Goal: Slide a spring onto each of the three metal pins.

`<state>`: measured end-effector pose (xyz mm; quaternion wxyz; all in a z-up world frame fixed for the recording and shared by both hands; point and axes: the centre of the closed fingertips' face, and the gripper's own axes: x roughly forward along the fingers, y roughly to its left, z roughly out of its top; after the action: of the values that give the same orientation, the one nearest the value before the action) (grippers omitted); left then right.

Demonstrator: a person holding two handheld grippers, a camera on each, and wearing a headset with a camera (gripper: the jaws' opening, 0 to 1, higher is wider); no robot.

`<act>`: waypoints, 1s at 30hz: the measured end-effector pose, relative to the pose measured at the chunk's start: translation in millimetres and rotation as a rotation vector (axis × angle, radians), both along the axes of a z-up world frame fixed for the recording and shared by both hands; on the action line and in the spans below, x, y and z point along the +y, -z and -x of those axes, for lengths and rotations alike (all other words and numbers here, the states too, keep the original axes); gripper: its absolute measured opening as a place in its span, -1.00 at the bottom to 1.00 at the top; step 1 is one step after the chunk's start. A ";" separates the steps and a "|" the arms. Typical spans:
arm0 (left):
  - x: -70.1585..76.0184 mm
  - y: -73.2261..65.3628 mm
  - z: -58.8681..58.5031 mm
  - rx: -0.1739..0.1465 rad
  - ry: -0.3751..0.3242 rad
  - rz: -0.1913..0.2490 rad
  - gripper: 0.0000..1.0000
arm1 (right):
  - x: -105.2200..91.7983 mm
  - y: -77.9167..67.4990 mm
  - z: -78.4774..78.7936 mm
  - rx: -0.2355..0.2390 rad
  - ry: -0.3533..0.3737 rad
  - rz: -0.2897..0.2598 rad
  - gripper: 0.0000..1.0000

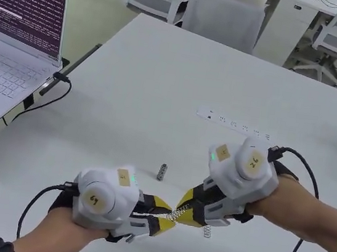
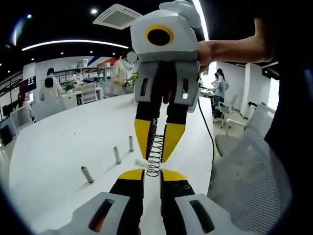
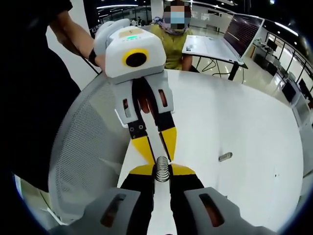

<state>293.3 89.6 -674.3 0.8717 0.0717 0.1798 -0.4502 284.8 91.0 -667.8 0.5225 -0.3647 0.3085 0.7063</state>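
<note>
One spring (end-on) sits pinched in right hand-held gripper.

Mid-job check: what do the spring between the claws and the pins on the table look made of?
Spring: thin wire, probably steel; bright silvery coils catch the light. Pins: likely metal too; smooth grey cylinders with a dull sheen, though too small to be sure.

White table, silvery spring
</note>
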 end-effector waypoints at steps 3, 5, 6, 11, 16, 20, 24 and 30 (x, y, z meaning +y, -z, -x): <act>5.8 -0.2 -1.5 0.000 -0.016 0.001 -0.90 | -4.6 1.2 -6.2 -0.005 0.021 0.005 -0.84; 10.2 -0.3 -1.4 0.009 -0.028 0.006 -0.88 | -8.0 2.5 -9.9 -0.008 0.036 0.007 -0.84; 13.7 0.0 -1.7 0.007 -0.038 0.005 -0.87 | -9.3 3.1 -11.0 -0.004 0.047 0.006 -0.84; 25.8 0.2 -0.7 0.013 -0.065 0.006 -0.78 | -18.5 6.9 -17.6 -0.013 0.075 0.016 -0.84; 42.4 1.2 -0.9 0.020 -0.105 0.000 -0.71 | -27.2 9.5 -25.8 -0.018 0.108 0.019 -0.84; 53.4 2.5 -0.2 0.029 -0.136 -0.001 -0.65 | -33.8 10.9 -35.9 -0.038 0.143 0.027 -0.84; 63.8 5.7 2.4 0.040 -0.154 -0.013 -0.58 | -38.9 12.4 -41.5 -0.039 0.165 0.038 -0.84; 81.0 7.7 5.2 0.048 -0.189 -0.032 -0.50 | -47.7 16.9 -49.9 -0.038 0.188 0.057 -0.84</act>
<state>288.1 170.6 -682.1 0.9045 0.0575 0.2136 -0.3645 334.8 43.4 -684.7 0.5817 -0.3619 0.3515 0.6380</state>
